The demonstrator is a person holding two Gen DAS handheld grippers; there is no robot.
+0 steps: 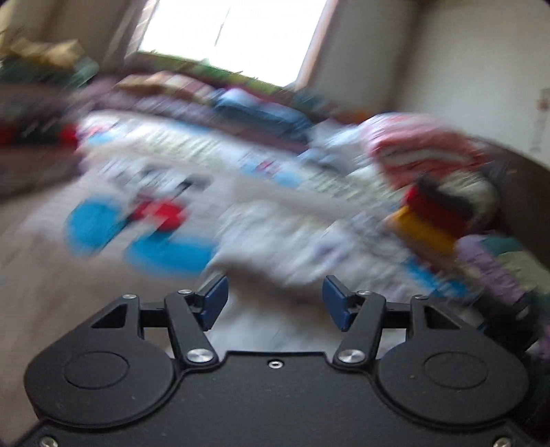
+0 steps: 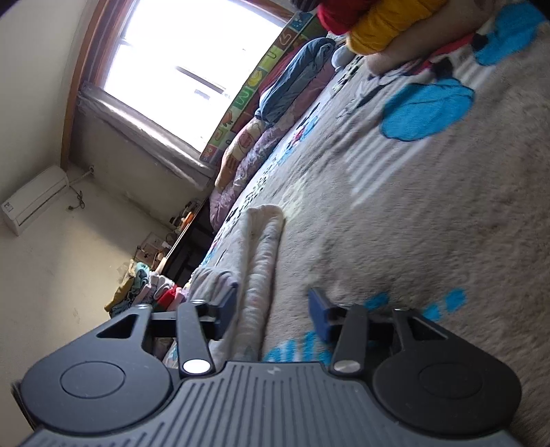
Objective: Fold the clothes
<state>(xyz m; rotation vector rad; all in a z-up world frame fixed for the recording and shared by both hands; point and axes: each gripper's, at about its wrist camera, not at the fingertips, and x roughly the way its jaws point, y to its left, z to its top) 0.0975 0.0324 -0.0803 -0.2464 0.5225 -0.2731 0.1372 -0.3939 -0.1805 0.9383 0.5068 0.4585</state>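
Your right gripper stands with its blue-padded fingers spread wide and nothing clamped; a folded cream garment runs forward from between them, lying closer to the left-hand finger and resting on the fleecy bed cover. Ahead and to the right of that gripper the cover shows bright blue patches, and beyond them a yellow and red bundle sits at the far end. Further off to the left, a blue rolled cloth lies along the bed's edge under the window, with an air conditioner on the wall. Your left gripper is also spread apart and empty; its view is heavily blurred, so just ahead you see only pale fabric, then the blue and red print, then a heap of clothes to the right.
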